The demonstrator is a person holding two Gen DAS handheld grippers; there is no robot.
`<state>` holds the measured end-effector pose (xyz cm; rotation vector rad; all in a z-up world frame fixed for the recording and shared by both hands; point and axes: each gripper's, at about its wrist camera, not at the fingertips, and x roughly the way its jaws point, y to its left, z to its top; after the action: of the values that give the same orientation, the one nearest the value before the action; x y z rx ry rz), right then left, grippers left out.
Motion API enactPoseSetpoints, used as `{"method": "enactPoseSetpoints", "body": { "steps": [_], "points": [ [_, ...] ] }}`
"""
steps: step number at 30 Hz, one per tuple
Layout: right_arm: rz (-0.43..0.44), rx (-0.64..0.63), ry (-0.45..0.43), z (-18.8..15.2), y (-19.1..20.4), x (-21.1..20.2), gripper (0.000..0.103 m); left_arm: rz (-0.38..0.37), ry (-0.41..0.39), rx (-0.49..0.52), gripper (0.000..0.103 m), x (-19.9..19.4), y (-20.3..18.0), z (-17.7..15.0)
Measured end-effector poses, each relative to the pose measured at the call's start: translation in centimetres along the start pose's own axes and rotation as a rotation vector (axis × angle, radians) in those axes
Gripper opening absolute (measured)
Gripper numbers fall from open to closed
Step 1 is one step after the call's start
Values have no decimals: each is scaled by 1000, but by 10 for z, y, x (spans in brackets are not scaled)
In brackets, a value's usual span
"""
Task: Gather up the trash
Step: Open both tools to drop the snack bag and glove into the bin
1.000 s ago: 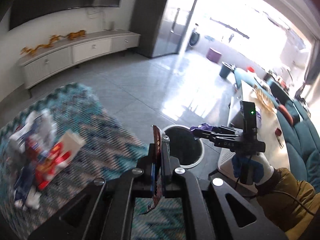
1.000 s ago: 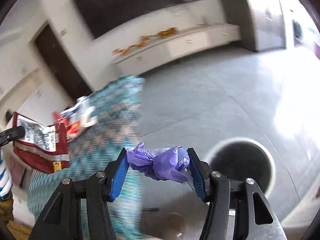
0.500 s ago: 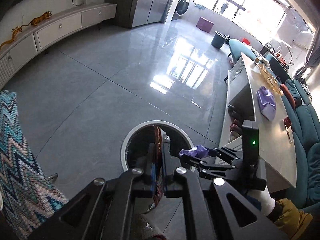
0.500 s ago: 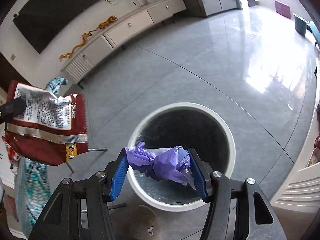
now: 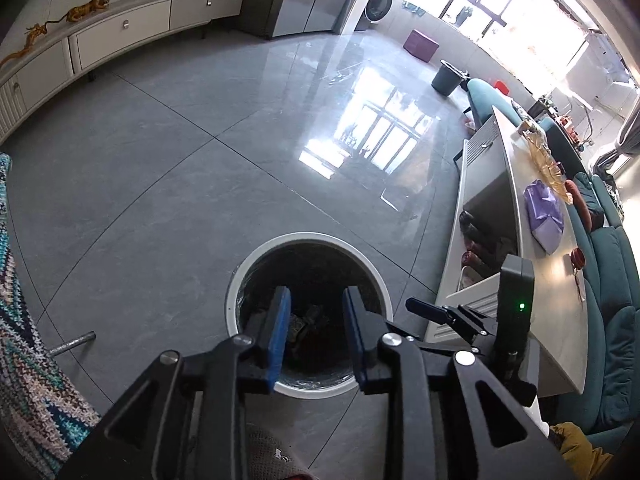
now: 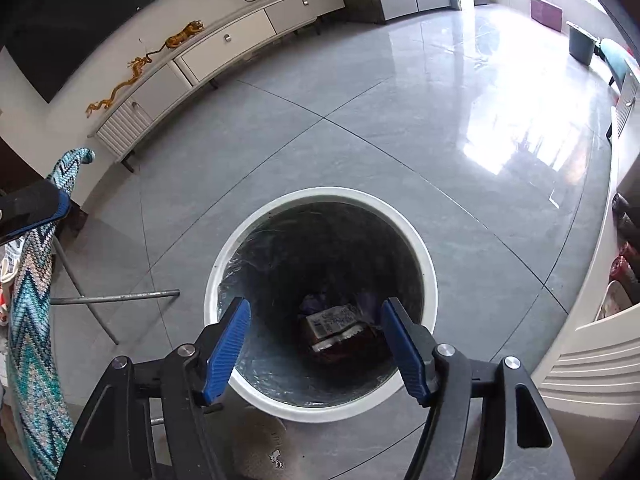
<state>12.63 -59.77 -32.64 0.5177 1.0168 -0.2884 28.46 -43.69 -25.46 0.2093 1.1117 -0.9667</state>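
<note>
Trash bin (image 6: 428, 268): round, white-rimmed, lined with a dark glossy bag, standing on the grey tiled floor (image 6: 400, 120) just beside a white low table (image 5: 560, 320). Contents, seen from above: a red snack wrapper (image 6: 336, 326) lying flat at the bottom with its white printed panel and silver seam facing up, and a crumpled purple wrapper (image 6: 312, 302) dimly visible next to it, partly in shadow. Left gripper (image 5: 316, 320): blue-padded jaws over the bin mouth, parted a narrow way and just opened further, nothing between them. Right gripper (image 6: 316, 332): also above the bin, jaws spread wide and likewise just opened further, nothing in their grasp; the wrappers lie far below the pads. Zigzag-patterned teal cloth (image 6: 32, 320): draped at the left edge over a metal-legged frame. White media cabinet (image 6: 224, 44): along the far wall, with golden figurines on top.
</note>
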Motion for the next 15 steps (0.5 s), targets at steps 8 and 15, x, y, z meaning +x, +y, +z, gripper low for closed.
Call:
{"method": "enactPoseSetpoints", "body": {
  "steps": [8, 15],
  "points": [
    [34, -24, -82, 0, 32, -40, 66, 43, -153, 1, 26, -80, 7, -13],
    [79, -104, -170, -3, 87, -92, 66, 92, -272, 51, 26, -167, 8, -42]
  ]
}}
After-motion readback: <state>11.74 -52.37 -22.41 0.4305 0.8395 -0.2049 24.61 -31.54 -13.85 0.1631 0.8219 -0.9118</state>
